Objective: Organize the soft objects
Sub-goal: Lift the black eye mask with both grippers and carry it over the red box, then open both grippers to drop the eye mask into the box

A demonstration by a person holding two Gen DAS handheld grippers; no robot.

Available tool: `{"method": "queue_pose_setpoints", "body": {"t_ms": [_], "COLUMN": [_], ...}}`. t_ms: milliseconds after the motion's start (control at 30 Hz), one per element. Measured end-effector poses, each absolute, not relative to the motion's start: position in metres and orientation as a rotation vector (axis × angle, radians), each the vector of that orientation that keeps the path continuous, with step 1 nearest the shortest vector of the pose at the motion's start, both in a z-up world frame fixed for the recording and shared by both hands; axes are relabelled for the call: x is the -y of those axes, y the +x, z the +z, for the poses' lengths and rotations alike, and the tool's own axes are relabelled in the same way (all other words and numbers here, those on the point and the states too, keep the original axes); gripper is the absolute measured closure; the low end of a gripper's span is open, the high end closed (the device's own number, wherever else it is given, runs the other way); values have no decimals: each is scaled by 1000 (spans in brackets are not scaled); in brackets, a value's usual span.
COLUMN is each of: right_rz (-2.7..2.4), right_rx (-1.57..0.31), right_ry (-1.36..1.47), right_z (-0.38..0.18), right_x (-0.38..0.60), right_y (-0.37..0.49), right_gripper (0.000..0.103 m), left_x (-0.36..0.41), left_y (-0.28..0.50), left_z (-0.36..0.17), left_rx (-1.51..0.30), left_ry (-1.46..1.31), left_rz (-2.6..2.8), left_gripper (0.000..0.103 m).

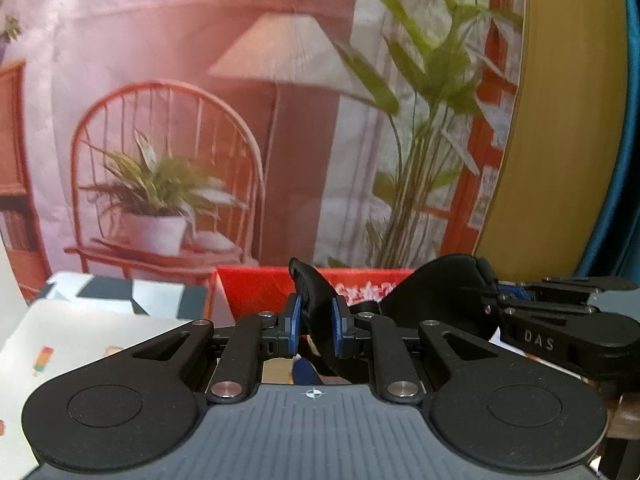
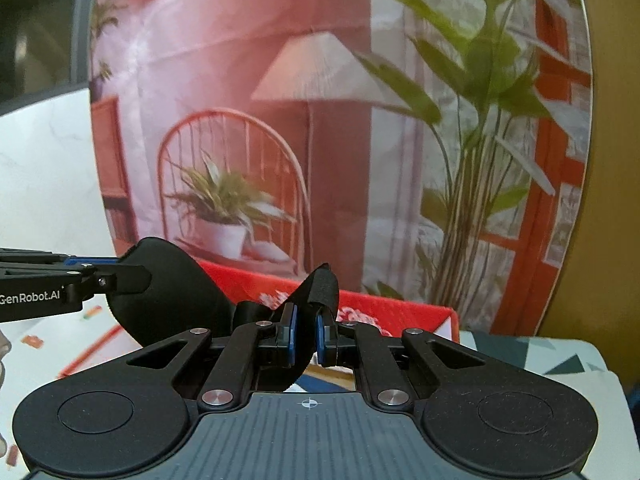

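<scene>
Right, biggest first: we see a printed backdrop (image 1: 240, 112) with a chair, a lamp and plants filling the rear of both views, blurred. Below it at 12 o'clock of the left wrist view sits a red box (image 1: 256, 288), with a patterned cloth (image 1: 120, 296) at 9 o'clock and a pale sheet with small prints (image 1: 80, 344) under it. Task thing is a black soft eye mask (image 1: 436, 292), hanging in the air between our two tools just in front of the red box; whether it touches the box rim we cannot tell. Our left gripper (image 1: 316, 326) is clamped narrow on one black strap end, which pokes up between the blue pads (image 1: 295, 322). Our right gripper (image 2: 306, 334) is likewise pinched nearly closed on the other strap end, a black band with a fuzzy tab standing up at 12 o'clock. In the right wrist view the mask's padded body (image 2: 168, 280) shows at 10 o'clock, beside the other tool's arm. We judge the step as carry: mask lifted by both ends and headed for the box. Next move likely calls for bringing both hands over the box opening, keeping the mask slack enough not to snag the rim, lowering, then releasing both pinches. Box interior not visible, so free room inside is unknown.
</scene>
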State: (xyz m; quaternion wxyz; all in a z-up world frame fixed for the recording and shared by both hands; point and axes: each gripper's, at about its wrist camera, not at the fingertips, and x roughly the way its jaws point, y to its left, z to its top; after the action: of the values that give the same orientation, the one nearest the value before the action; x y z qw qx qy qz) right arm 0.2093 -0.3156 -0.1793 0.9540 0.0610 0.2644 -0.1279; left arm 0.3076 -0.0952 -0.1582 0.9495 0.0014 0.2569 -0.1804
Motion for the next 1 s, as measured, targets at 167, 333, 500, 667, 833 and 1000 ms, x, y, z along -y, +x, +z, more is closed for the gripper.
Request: {"method": "queue_pose_setpoints", "body": {"t_ms": [167,333,500,667,833,1000], "right_rz": [-295,-296,-290,-293,-297,-299], "right_rx": [-608,-686,-733,-768,-786,-792], "right_ry": [160,192,194,194,191,161], "right_z": [-199,-217,-229,-240,-247,-245], "right_x": [331,340,339,337,335,332], "right_y": [215,219,223,225,225,224], "right_gripper": [94,94,94,94,94,86], "left_x": [101,102,103,103,101,99], "left_y": [321,330,335,337,338,336], "left_z": [-175,-188,-198,-203,-205,-198], "left_rx": [-589,-644,-677,-693,-693,-666], "left_ry": [22,50,79,105,130,164], "left_rz": [-380,-398,-404,-397,-388,-363], "left_gripper": [86,86,86,86,85,72]}}
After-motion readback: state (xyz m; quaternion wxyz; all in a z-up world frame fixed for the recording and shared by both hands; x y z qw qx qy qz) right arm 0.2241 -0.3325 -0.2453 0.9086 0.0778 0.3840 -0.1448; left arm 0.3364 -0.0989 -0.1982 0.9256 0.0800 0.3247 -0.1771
